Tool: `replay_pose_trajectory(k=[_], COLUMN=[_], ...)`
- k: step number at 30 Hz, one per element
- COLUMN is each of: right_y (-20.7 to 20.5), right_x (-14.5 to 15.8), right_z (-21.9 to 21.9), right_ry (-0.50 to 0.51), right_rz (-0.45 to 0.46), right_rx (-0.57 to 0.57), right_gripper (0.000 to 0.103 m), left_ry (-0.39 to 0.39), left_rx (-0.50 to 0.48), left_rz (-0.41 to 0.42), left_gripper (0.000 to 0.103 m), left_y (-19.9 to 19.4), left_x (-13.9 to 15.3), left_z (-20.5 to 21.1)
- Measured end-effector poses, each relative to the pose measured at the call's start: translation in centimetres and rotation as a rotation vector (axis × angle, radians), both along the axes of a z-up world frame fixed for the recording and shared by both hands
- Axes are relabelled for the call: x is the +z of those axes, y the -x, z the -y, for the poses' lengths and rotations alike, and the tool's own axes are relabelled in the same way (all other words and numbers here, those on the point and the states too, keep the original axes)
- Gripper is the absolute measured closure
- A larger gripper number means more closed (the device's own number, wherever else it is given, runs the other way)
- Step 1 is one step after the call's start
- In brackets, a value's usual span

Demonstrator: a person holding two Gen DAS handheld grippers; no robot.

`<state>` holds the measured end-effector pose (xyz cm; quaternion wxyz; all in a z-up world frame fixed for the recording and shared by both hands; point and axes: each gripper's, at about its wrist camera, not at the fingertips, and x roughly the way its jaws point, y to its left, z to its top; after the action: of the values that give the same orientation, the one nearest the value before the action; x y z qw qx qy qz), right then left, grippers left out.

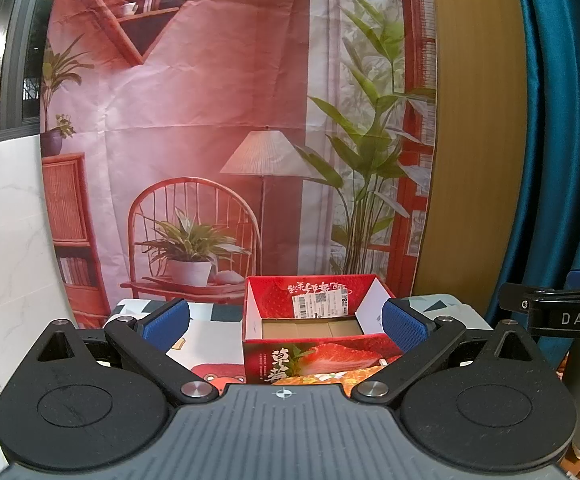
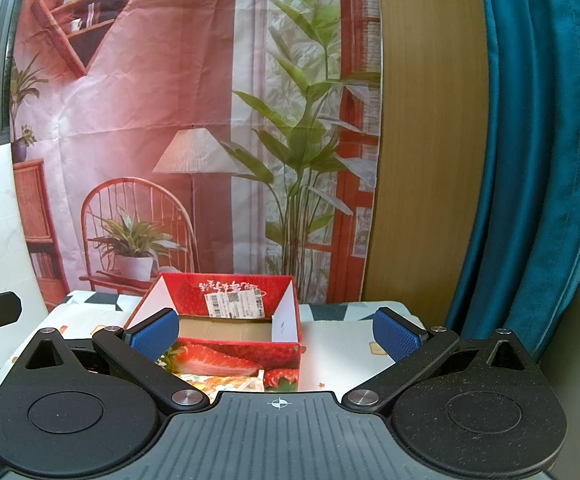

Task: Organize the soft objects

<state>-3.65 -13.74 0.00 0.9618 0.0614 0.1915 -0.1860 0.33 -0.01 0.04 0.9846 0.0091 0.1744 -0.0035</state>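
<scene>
A red strawberry-print cardboard box stands open on the table, its brown inside bare; it also shows in the right wrist view. A white shipping label is stuck on its inner back wall. My left gripper is open and holds nothing, its blue pads on either side of the box, short of it. My right gripper is open and holds nothing, with the box ahead and slightly left. No soft objects show in either view.
A patterned cloth covers the table. A printed room backdrop hangs behind, with a wooden panel and a teal curtain to the right. The right gripper's body shows at the left view's right edge.
</scene>
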Motion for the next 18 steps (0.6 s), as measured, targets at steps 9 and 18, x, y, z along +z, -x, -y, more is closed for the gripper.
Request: replay_pose_trajectory(k=[9,18], right_y=[-0.02,-0.07], right_x=[-0.05,-0.03], right_z=[0.03,0.01], right_ry=[-0.001,0.000], right_rz=[-0.001,-0.003], right_rx=[0.000,0.000], right_gripper=[0.000,0.000], left_ry=[0.001,-0.001], left_rx=[-0.001,-0.001], left_rz=[0.001,0.001], left_gripper=[0.000,0.000], left_y=[0.01,0.05], left_x=[-0.02,-0.08], left_z=[0.00,0.05])
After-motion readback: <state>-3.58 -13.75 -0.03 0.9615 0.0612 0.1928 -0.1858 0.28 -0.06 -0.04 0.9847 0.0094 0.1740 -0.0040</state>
